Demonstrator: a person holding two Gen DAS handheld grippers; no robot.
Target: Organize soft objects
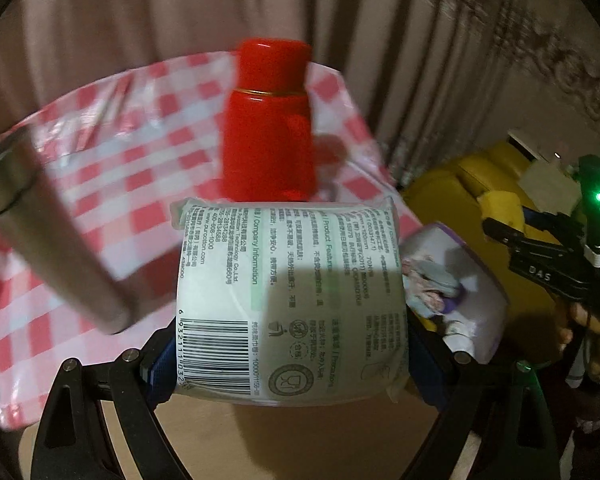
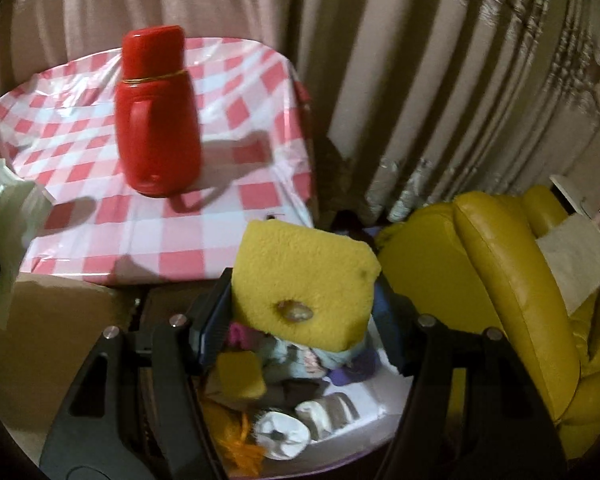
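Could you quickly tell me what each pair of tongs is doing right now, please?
Left tongs: closed on a pack of tissues.
Right tongs: closed on a yellow sponge.

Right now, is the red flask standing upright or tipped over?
Upright. The red flask stands on its base on the checked tablecloth, cap on top, handle at its side, in both wrist views.

I count one red thermos (image 2: 158, 116) on the far checked table, one tissue pack (image 1: 290, 300), two yellow sponges near me, large (image 2: 304, 280) and small (image 2: 240, 374), and one yellow armchair (image 2: 500, 280) right.
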